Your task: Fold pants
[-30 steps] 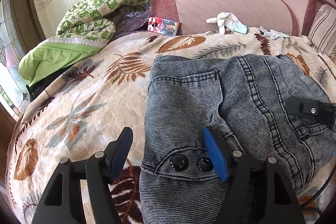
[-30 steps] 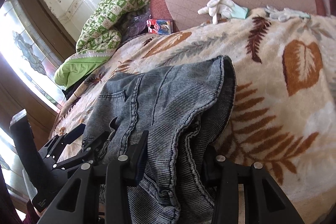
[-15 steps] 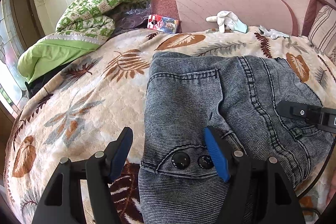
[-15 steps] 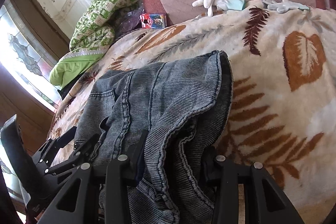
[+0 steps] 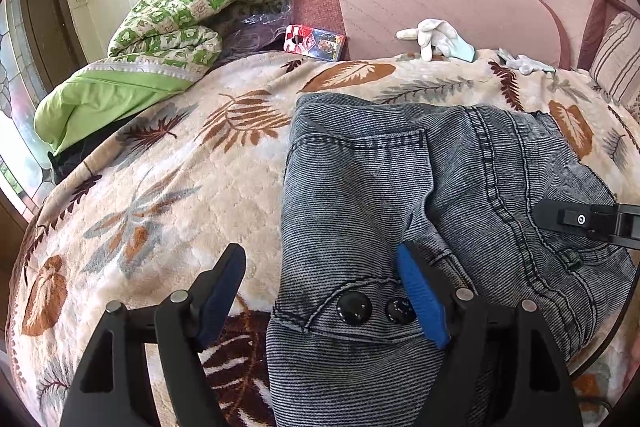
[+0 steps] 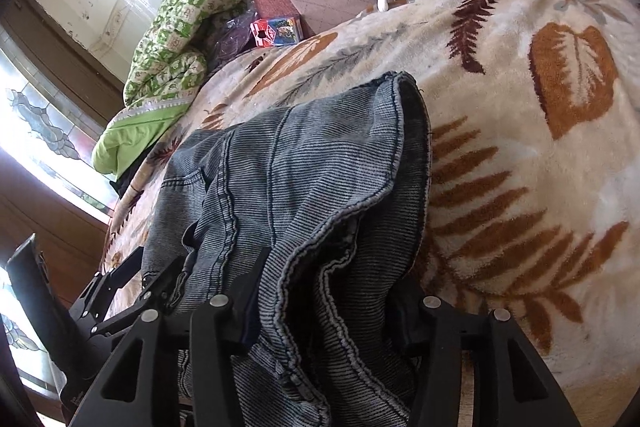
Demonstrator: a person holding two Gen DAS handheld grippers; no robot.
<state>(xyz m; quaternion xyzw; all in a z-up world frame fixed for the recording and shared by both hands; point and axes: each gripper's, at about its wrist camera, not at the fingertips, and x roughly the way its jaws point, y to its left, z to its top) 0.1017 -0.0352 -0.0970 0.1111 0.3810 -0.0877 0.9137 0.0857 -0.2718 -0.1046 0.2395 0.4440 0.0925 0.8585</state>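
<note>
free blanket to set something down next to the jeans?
Open blanket lies left of the jeans, up to the green quilt. A second bare patch lies right of them in the right wrist view. Crowded along the headboard: gloves, card pack.

My bed's cream leaf-patterned fleece blanket (image 5: 168, 195) carried folded grey denim pants (image 5: 360, 195), a green checked quilt (image 5: 192, 11) and white gloves (image 5: 436, 37).

Right tool (image 6: 332, 291), jaws just opening, straddles bunched pants (image 6: 320, 167).
</note>
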